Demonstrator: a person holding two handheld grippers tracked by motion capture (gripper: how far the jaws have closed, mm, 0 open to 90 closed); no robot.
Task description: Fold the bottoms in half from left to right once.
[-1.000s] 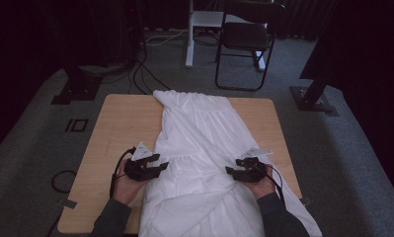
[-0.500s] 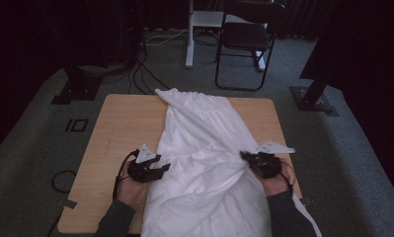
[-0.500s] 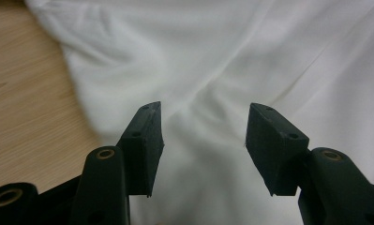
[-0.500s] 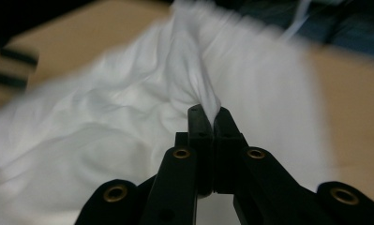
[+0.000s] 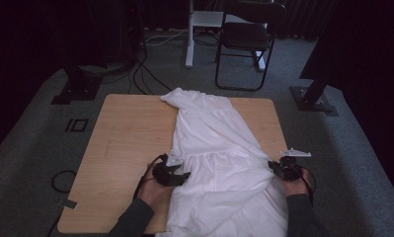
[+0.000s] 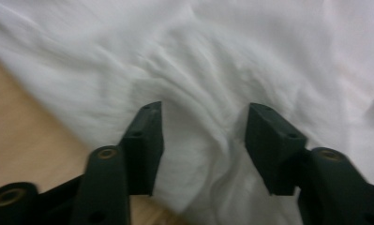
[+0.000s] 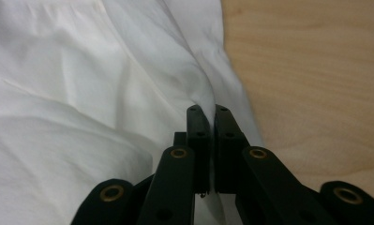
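Observation:
A white garment (image 5: 214,148) lies lengthwise down the middle of the wooden table (image 5: 125,133), its near end hanging over the front edge. My left gripper (image 5: 177,175) rests at the garment's left edge; in the left gripper view it (image 6: 201,136) stands open over rumpled cloth (image 6: 222,61). My right gripper (image 5: 278,168) is at the table's right edge. In the right gripper view it (image 7: 208,117) is shut on a fold of the white cloth (image 7: 81,84), with bare wood (image 7: 311,70) to the right.
A black folding chair (image 5: 246,39) and a white stand (image 5: 194,24) are on the carpet beyond the table. Cables (image 5: 135,74) run across the floor at back left. A dark stand base (image 5: 313,98) sits at the right.
My right gripper has pulled the garment's right edge outward to the table's right edge, spreading the cloth. The left gripper has stayed nearly in place.

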